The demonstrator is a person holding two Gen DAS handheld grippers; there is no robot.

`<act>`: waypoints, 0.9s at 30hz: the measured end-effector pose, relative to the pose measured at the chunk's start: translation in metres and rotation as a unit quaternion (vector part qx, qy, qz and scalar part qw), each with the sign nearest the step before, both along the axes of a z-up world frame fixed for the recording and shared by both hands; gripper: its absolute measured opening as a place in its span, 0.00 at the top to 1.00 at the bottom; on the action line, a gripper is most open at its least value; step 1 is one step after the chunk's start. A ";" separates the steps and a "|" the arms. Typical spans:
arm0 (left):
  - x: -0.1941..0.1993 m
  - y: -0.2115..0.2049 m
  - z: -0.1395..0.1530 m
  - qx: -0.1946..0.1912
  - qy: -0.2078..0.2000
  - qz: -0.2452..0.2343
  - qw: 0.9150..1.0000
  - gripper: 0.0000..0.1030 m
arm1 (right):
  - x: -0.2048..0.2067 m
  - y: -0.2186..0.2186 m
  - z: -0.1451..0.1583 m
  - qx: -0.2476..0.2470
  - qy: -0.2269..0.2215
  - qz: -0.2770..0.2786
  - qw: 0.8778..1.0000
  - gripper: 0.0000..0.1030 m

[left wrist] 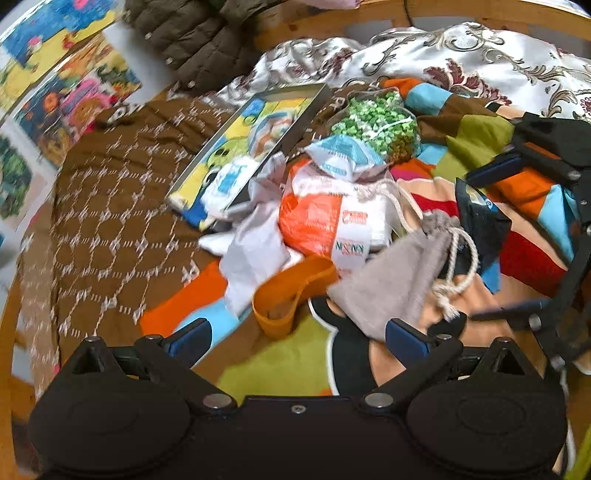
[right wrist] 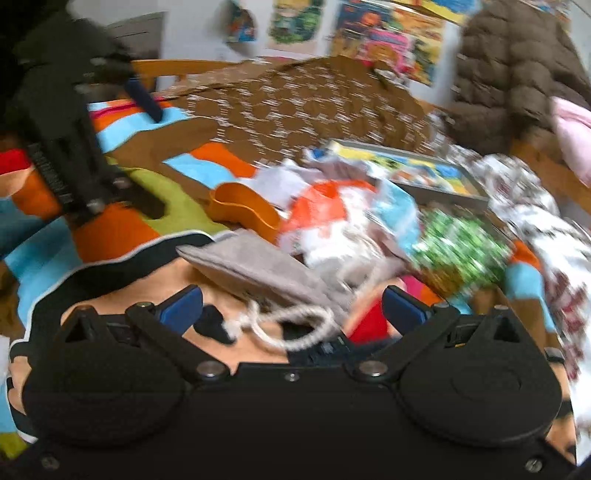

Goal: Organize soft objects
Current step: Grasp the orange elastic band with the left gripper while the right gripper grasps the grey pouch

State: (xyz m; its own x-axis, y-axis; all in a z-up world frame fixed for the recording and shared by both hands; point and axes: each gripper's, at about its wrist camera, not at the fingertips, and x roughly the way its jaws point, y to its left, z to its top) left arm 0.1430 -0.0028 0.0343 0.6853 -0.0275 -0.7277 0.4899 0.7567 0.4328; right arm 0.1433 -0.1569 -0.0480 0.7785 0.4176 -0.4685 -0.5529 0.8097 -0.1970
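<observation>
A heap of soft things lies on a colourful patchwork blanket (left wrist: 280, 365). It holds a grey drawstring pouch (left wrist: 391, 280), an orange band (left wrist: 284, 295), an orange-and-white bag (left wrist: 325, 218), a blue-and-white packet (left wrist: 343, 155), a green-speckled bag (left wrist: 380, 122) and white cloth (left wrist: 255, 240). My left gripper (left wrist: 299, 338) is open just short of the band and pouch. At the right, my right gripper (left wrist: 491, 240) stands wide open around a dark pouch (left wrist: 476, 218). In the right wrist view, the right gripper (right wrist: 291, 306) is open over the grey pouch (right wrist: 258, 269) and its cord (right wrist: 295, 328).
A flat picture box (left wrist: 251, 144) lies behind the heap. A brown patterned cloth (left wrist: 122, 192) covers the left, a floral satin cloth (left wrist: 480, 62) the back right. A brown puffy jacket (left wrist: 192, 37) hangs on the wooden frame (left wrist: 306, 22). Posters (left wrist: 55, 74) line the wall.
</observation>
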 end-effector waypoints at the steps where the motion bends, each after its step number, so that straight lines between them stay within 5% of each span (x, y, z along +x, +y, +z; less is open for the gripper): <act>1: 0.005 0.002 0.001 -0.001 0.004 -0.021 1.000 0.03 | 0.008 0.003 0.003 -0.003 0.004 0.035 0.999 0.01; 5: 0.023 0.011 0.002 0.010 0.012 -0.081 0.997 0.03 | 0.043 0.021 0.014 -0.022 0.015 0.126 0.992 0.01; 12: 0.053 0.019 -0.014 0.007 0.052 -0.110 0.993 0.03 | 0.090 0.059 0.021 -0.074 0.051 0.215 0.972 0.01; 22: 0.093 0.040 -0.047 -0.018 0.095 -0.098 0.990 0.07 | 0.111 0.065 0.003 -0.113 0.100 0.222 0.963 0.04; 27: 0.110 0.049 -0.054 -0.053 0.129 -0.086 0.987 0.20 | 0.125 0.062 -0.008 -0.092 0.135 0.207 0.965 0.21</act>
State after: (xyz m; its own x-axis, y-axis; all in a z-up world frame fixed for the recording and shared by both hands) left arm 0.2533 0.0460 -0.0199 0.4572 -0.2123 -0.8637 0.6981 0.6874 0.2006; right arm 0.2679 -0.0953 -0.0564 0.4033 0.5564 -0.7264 -0.8721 0.4742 -0.1210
